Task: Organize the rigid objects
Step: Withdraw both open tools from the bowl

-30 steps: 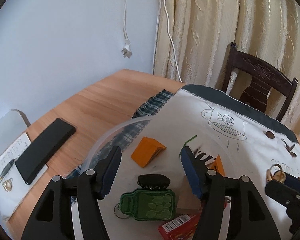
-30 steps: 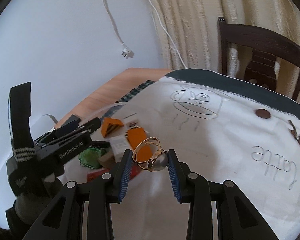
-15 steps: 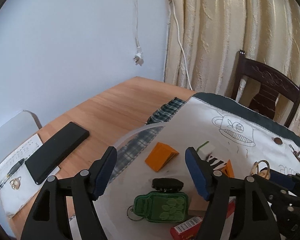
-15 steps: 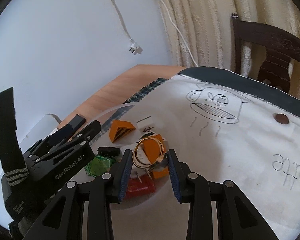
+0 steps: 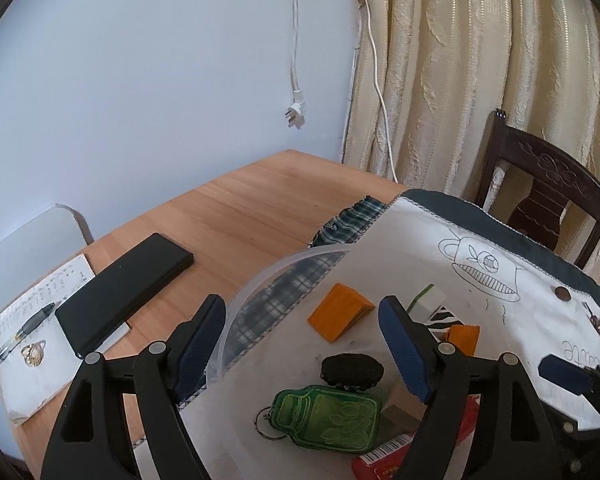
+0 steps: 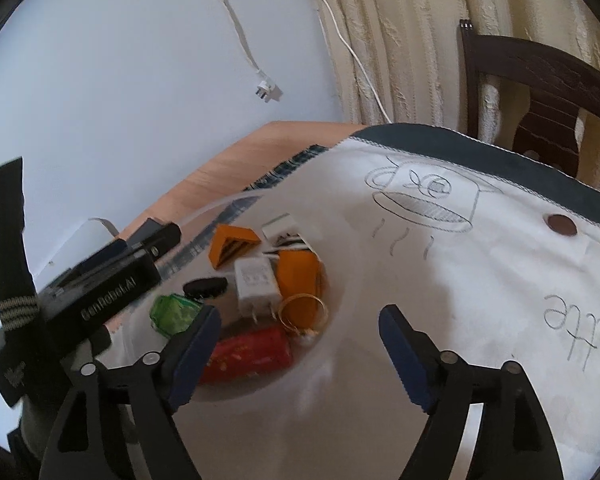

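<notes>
A clear plastic bowl (image 5: 260,280) sits on the white cloth and holds an orange wedge (image 5: 340,316), a black lump (image 5: 350,370), a green bottle-shaped keychain (image 5: 328,416) and a red box (image 5: 380,464). My left gripper (image 5: 302,344) hovers open over the bowl's near left side with nothing in it. In the right wrist view, a gold ring with a pearl (image 6: 302,314) lies in the bowl (image 6: 220,206) beside a white charger (image 6: 256,284), an orange block (image 6: 300,276) and the red box (image 6: 248,354). My right gripper (image 6: 300,354) stands open just behind the ring.
A black phone (image 5: 124,288), a pen (image 5: 20,332) and another ring (image 5: 34,354) lie on paper at the table's left. A coin (image 6: 559,225) rests on the cup-printed cloth (image 6: 440,280). A dark wooden chair (image 5: 548,208) stands behind, by curtains.
My right gripper carried the ring over the bowl, then opened; the ring now lies among the bowl's objects. The left gripper stayed open and pulled back slightly.
</notes>
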A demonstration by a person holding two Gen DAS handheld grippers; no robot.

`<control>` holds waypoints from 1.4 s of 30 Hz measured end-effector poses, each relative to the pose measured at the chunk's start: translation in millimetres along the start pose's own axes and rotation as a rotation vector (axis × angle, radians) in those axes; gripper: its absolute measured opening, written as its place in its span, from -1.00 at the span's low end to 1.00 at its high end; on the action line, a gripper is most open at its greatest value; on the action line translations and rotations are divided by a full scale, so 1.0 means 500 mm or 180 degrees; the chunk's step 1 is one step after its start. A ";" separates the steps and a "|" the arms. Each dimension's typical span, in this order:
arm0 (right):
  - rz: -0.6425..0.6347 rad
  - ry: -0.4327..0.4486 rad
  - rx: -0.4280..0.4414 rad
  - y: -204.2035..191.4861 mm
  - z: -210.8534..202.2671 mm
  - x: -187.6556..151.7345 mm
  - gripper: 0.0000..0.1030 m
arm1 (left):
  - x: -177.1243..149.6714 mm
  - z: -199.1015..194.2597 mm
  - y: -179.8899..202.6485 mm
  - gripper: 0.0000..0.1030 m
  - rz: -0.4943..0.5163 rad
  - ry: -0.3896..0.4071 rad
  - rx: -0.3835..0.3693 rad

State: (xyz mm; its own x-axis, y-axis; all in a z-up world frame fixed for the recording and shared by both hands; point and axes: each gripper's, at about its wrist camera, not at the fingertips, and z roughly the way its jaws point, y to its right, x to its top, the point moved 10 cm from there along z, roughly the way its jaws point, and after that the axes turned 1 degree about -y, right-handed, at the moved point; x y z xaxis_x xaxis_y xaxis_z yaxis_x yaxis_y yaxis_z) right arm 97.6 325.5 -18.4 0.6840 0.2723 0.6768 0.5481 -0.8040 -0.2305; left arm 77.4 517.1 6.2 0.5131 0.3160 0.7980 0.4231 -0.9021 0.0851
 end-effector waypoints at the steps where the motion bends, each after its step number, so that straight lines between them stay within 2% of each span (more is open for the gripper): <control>1: 0.0001 -0.0008 -0.0018 0.003 -0.001 -0.005 0.77 | 0.000 0.000 0.000 0.55 -0.0003 -0.0001 0.0002; 6: -0.0036 0.0236 -0.0130 0.009 -0.025 -0.003 1.00 | 0.001 -0.006 -0.006 0.56 -0.0035 0.0022 0.0024; 10: -0.0149 0.0414 -0.0140 -0.005 -0.044 0.006 1.00 | 0.003 -0.017 -0.018 0.56 -0.0083 0.0052 0.0046; 21: -0.0368 0.0043 0.0046 -0.055 -0.013 -0.048 1.00 | -0.005 -0.064 -0.061 0.56 -0.0070 0.0128 0.0115; 34: -0.0496 0.0151 0.0233 -0.100 -0.047 -0.060 1.00 | -0.020 -0.097 -0.112 0.56 -0.0084 0.0143 0.0243; 42: -0.0580 0.0160 0.0235 -0.110 -0.054 -0.064 1.00 | -0.032 -0.105 -0.123 0.56 -0.0098 0.0110 0.0260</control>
State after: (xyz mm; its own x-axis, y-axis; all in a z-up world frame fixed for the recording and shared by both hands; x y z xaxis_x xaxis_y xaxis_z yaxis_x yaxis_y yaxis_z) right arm 32.5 346.7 -8.5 0.5463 0.3815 0.7457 0.6957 -0.7024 -0.1503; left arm 4.0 552.1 19.6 0.4733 0.3316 0.8161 0.4986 -0.8646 0.0621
